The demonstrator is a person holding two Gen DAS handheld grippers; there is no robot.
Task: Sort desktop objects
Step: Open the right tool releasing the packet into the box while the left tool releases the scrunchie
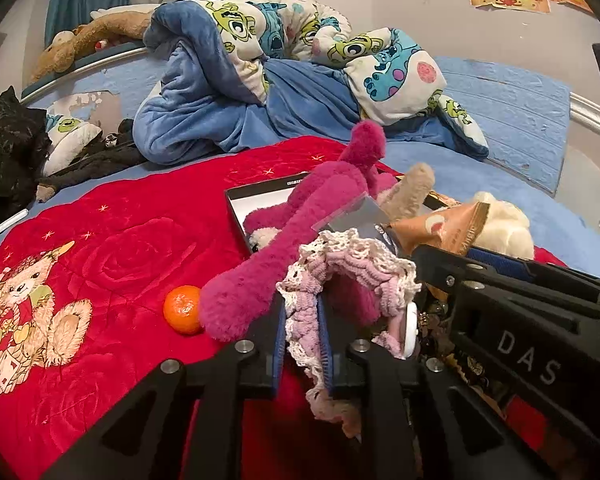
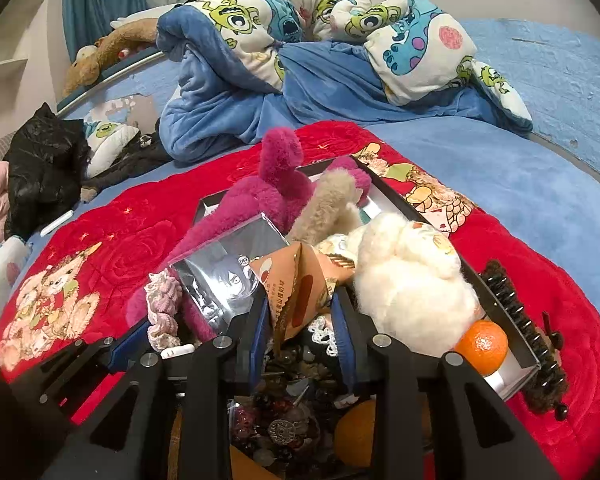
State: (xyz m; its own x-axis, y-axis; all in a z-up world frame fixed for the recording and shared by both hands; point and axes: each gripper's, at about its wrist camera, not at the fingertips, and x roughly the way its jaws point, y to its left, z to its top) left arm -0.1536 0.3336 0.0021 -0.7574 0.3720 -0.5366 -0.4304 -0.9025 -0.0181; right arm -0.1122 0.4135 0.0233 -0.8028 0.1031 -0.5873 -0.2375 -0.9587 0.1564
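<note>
My left gripper is shut on a pink and cream crocheted scrunchie, held over the near edge of the black box; it also shows in the right wrist view. My right gripper is shut on an orange snack packet above the box's contents. The box holds a magenta plush toy, a cream plush, a silver card pack, beads and a tangerine. Another tangerine lies on the red blanket left of the box.
A dark hair comb lies right of the box. A rumpled blue cartoon quilt is behind. A black bag sits far left, and a white pen lies near it. A brown plush lies at the headboard.
</note>
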